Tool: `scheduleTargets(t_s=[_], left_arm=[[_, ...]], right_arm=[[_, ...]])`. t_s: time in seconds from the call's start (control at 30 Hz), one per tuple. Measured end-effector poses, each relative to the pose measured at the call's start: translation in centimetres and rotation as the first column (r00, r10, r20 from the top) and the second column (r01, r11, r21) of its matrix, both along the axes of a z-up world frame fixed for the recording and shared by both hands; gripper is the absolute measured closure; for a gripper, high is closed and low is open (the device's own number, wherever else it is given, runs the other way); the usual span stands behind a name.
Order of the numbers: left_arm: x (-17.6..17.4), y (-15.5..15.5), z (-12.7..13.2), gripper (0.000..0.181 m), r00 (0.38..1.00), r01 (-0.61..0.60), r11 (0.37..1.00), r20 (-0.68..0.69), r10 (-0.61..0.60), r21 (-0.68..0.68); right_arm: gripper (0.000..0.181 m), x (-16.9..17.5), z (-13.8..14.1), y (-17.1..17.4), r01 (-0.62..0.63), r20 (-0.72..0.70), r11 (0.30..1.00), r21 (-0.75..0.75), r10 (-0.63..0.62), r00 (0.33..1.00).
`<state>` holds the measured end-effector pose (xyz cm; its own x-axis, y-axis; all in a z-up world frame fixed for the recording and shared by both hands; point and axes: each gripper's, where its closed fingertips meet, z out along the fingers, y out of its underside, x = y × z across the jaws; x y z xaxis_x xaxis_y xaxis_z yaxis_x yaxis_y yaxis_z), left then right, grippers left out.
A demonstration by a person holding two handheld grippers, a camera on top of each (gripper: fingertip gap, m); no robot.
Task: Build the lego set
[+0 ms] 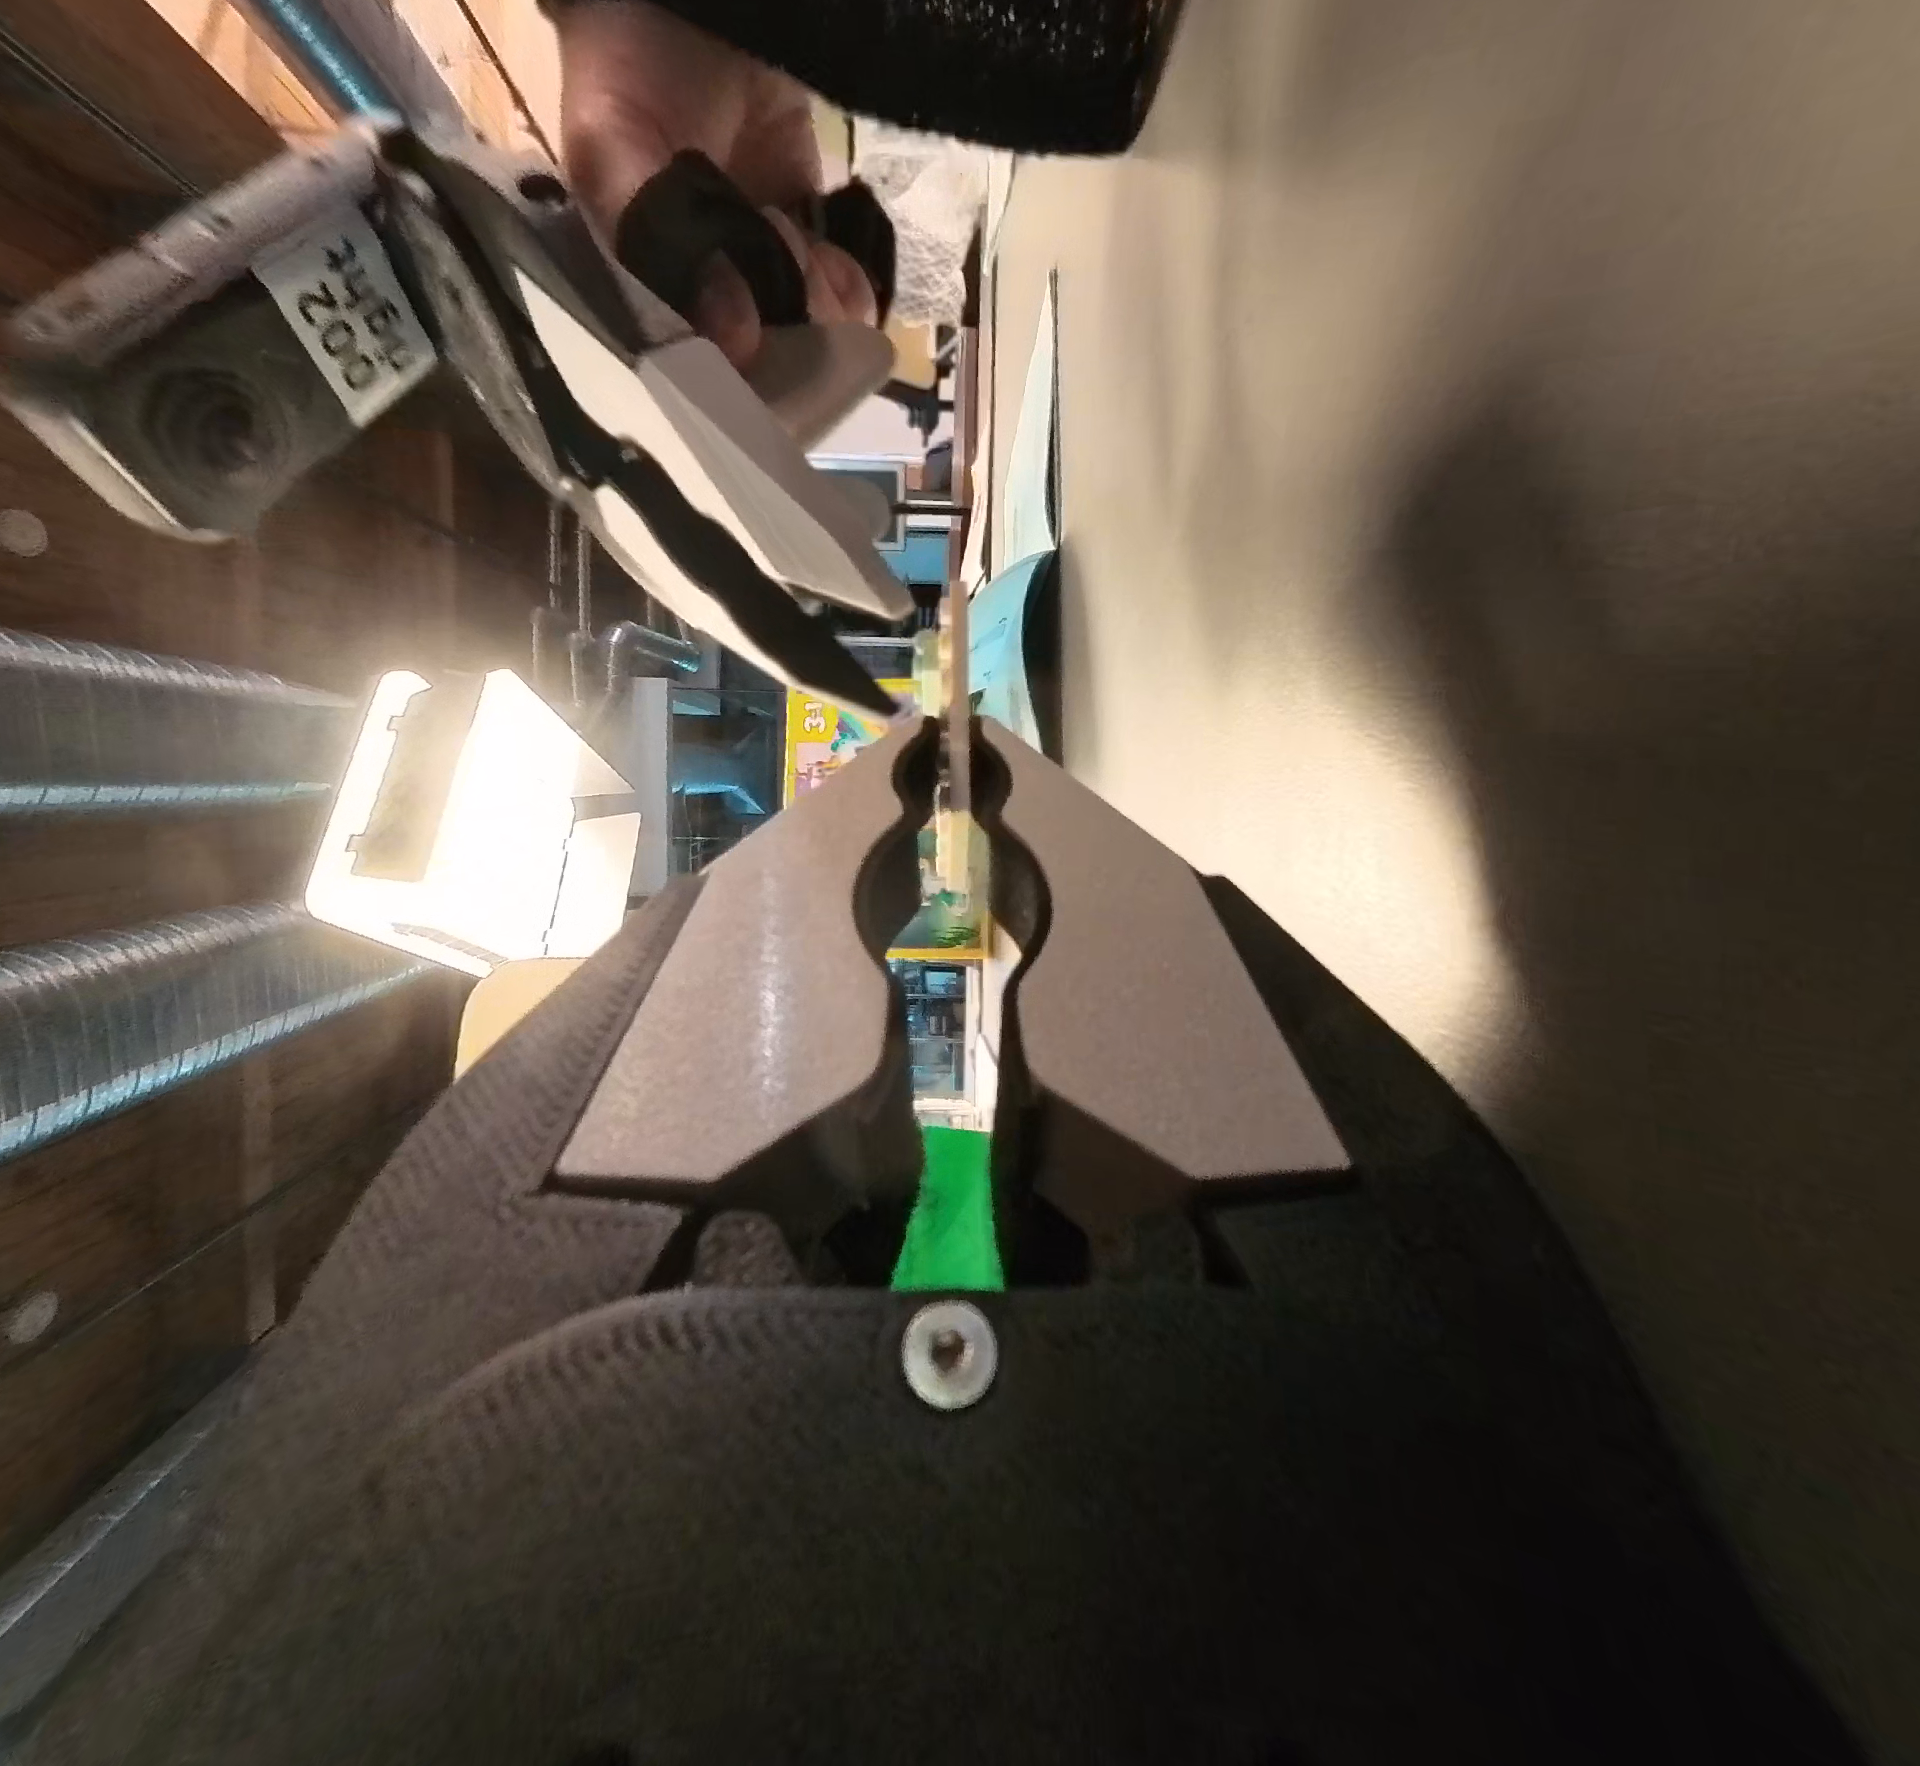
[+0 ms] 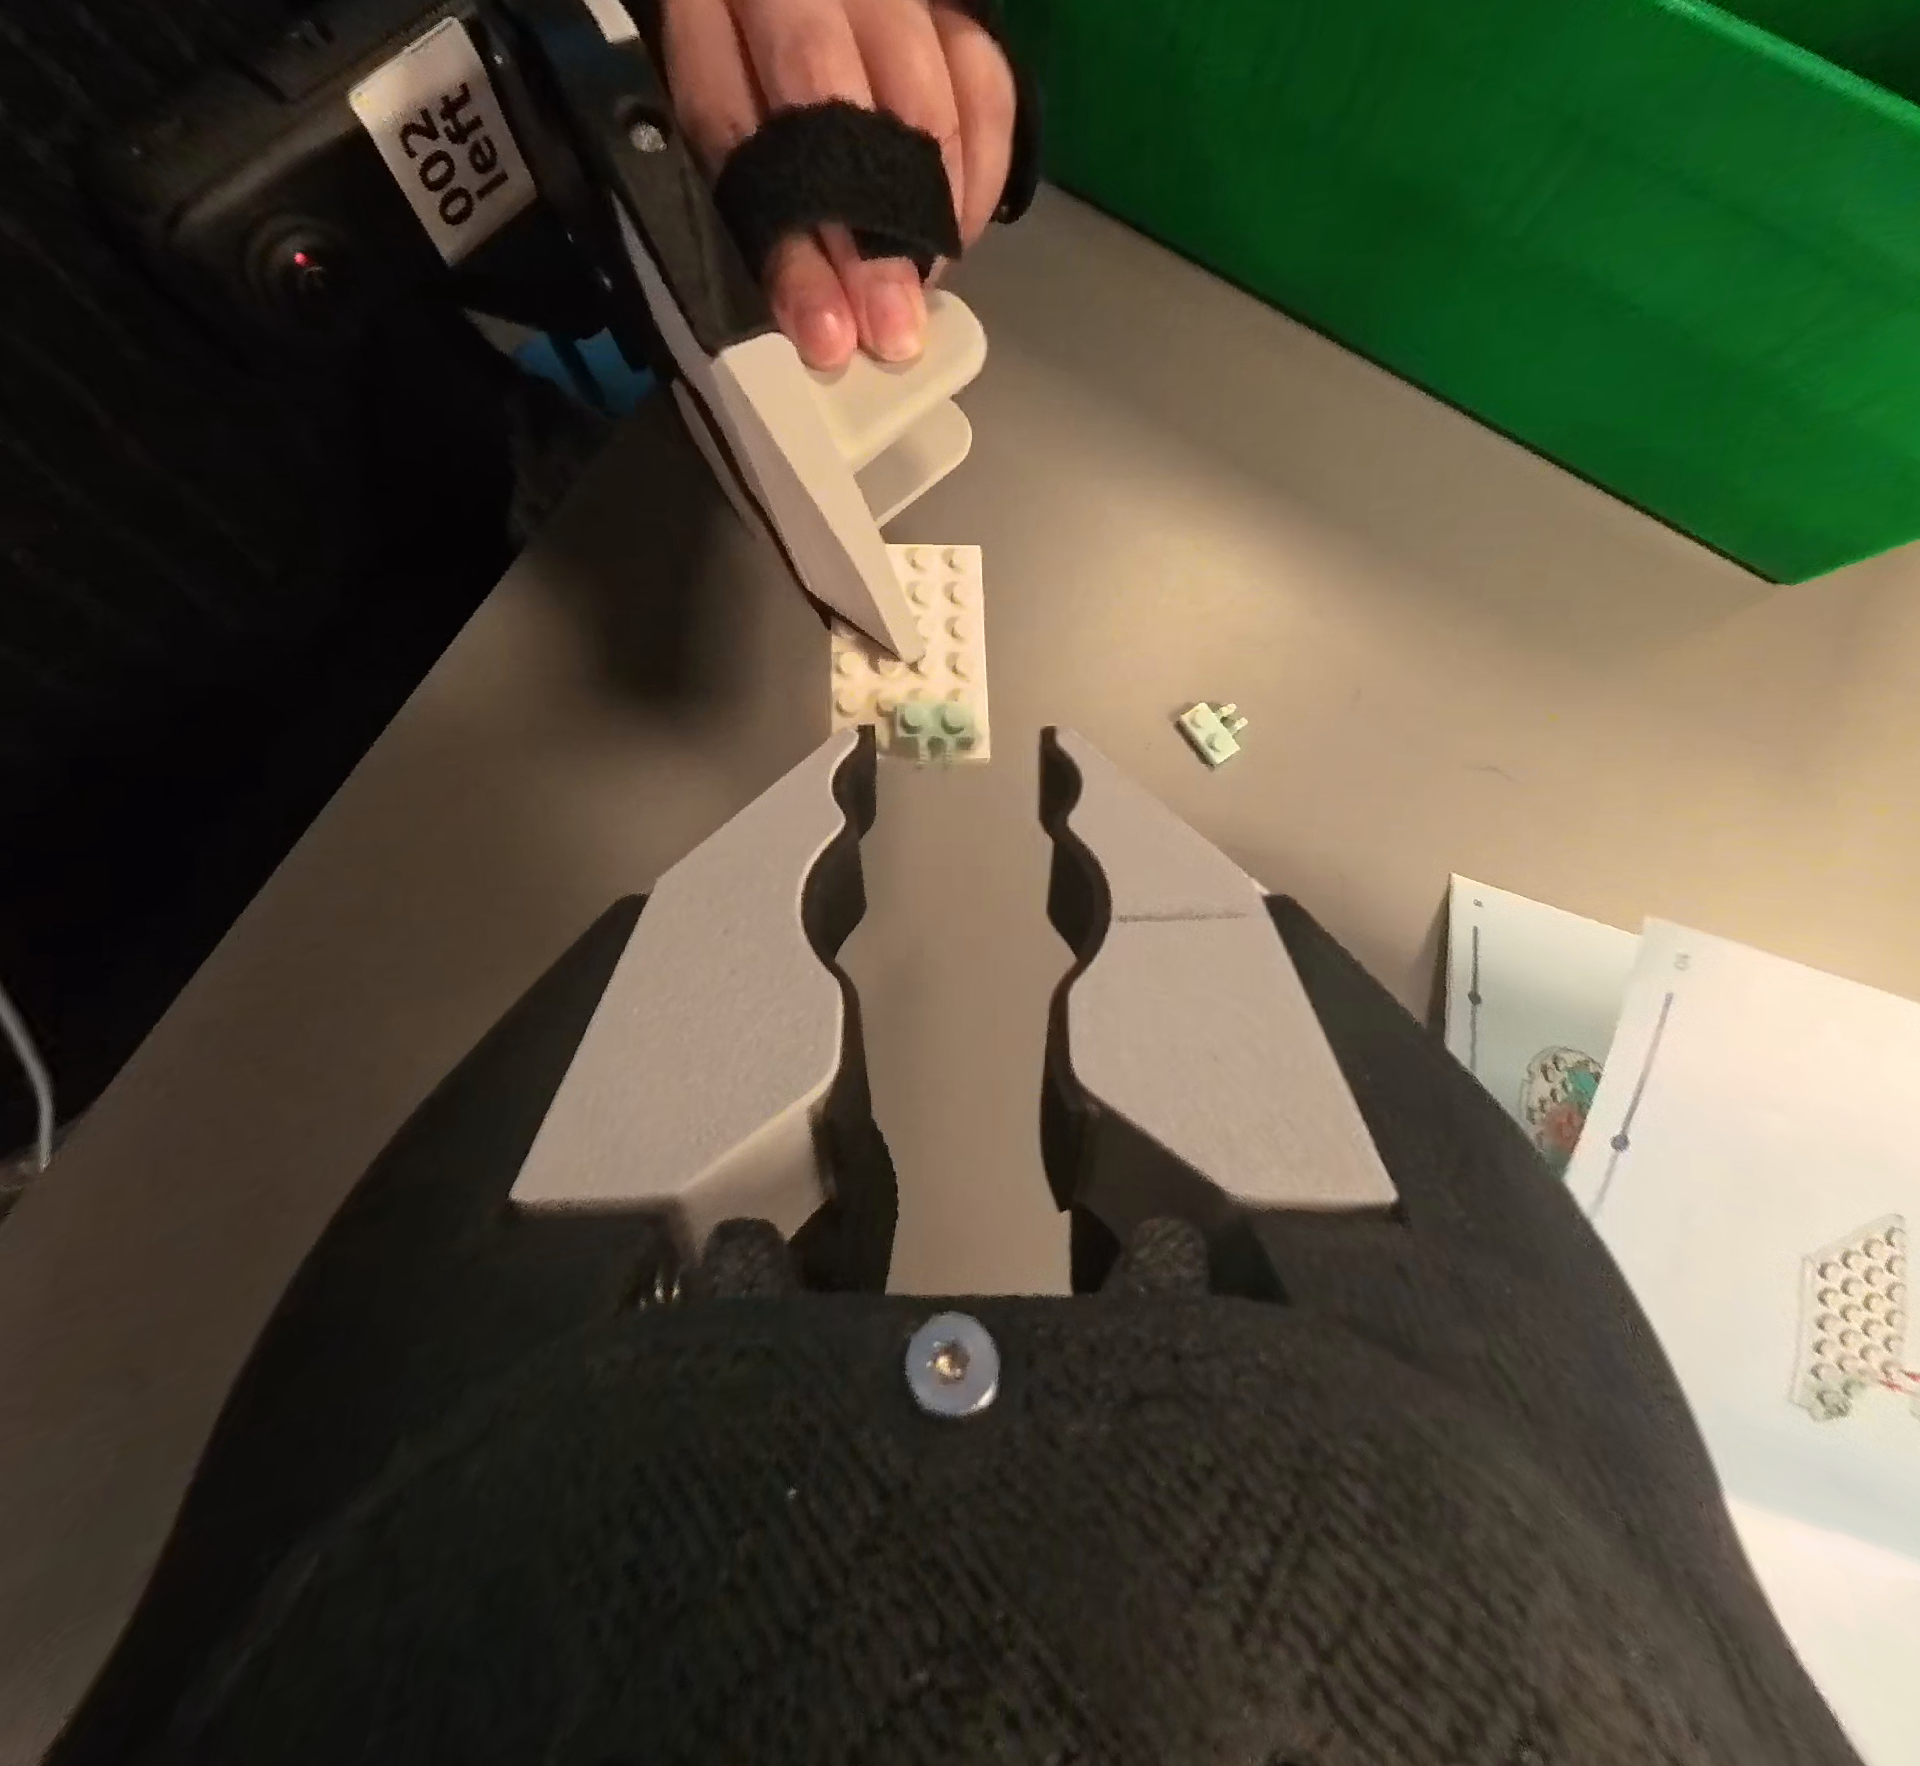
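Left tongs (image 1: 956, 729): narrow, tips pinched on a thin cream lego plate (image 2: 940, 615), seen edge-on between them in the left wrist view.
Left hand (image 2: 831, 106): wrapped round the left handle, black strap (image 2: 836, 173) over two fingers, dark sleeve at the wrist.
Right tongs (image 2: 953, 740): wide apart, holding nothing, tips just short of the plate's near edge, one to either side of its near end.
Cream plate: near the bench's left edge, studs up, long side running away from the right wrist camera; lying flat or lifted a little off the bench (image 2: 1247, 573), cannot tell.
Mint green piece (image 2: 935, 729): small, two studs, seated on the plate's near edge, directly ahead of the gap in the right tongs.
Second mint green piece (image 2: 1210, 729): loose on the bench to the right of the plate, apart from it, small prongs on its far side.
Green bin (image 2: 1455, 210): at the far right of the bench, well apart from the plate.
Instruction sheets (image 2: 1714, 1093): two overlapping white pages at the near right of the bench, printed with drawings of a studded plate.
Bench: pale grey, warm light falling over the plate, dark beyond its left edge.
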<state>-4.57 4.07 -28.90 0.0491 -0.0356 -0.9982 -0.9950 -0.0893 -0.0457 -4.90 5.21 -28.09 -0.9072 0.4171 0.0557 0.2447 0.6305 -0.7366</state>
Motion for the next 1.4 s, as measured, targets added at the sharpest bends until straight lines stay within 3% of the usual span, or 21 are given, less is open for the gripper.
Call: scheduleTargets(t_s=[0.1,0.23,0.33,0.37,0.43,0.5,0.67,0.83,1.2,1.4], left_arm=[[-0.2,0.1,-0.1,0.177,1.000,-0.010,1.000,0.001,0.010,-0.008],[-0.5,0.2,-0.1,0.177,1.000,-0.030,1.000,-0.002,0.030,-0.006],[-0.6,0.2,-0.1,0.177,0.999,-0.038,0.999,-0.003,0.038,-0.007],[-0.7,0.2,-0.1,0.177,0.999,-0.041,0.999,-0.003,0.041,-0.005],[-0.7,0.3,-0.1,0.177,0.999,-0.045,0.999,-0.003,0.045,-0.007],[-0.8,0.3,-0.1,0.177,0.999,-0.049,0.999,-0.003,0.049,-0.006],[-0.9,0.3,-0.2,0.177,0.999,-0.054,0.998,0.003,0.054,-0.011],[-1.0,0.4,-0.4,0.177,0.998,-0.060,0.998,0.007,0.061,-0.021],[-0.9,0.4,-0.4,0.177,0.998,-0.057,0.998,0.014,0.057,-0.025],[-0.9,0.4,-0.5,0.177,0.998,-0.056,0.998,0.015,0.057,-0.030]], right_arm=[[0.129,-0.2,0.2,0.4,0.064,-0.112,0.997,0.049,-0.058,0.992],[0.095,0.3,-1.2,0.4,0.128,-0.378,0.956,0.264,-0.019,0.926],[0.097,0.1,-2.4,0.4,0.247,-0.547,0.863,0.441,0.040,0.836],[0.106,-0.3,-2.5,0.7,0.325,-0.606,0.810,0.487,0.046,0.794],[0.108,-0.9,-2.4,1.1,0.448,-0.693,0.711,0.542,0.077,0.717],[0.114,-0.9,-2.3,0.3,0.485,-0.738,0.677,0.554,0.128,0.663],[0.128,-1.2,-2.6,0.1,0.538,-0.766,0.602,0.590,0.207,0.608],[0.138,-1.4,-1.7,0.0,0.582,-0.808,0.603,0.545,0.195,0.555],[0.140,-1.9,-2.9,0.6,0.576,-0.793,0.600,0.555,0.171,0.585],[0.148,-2.0,-2.6,0.8,0.586,-0.807,0.608,0.535,0.164,0.567]])
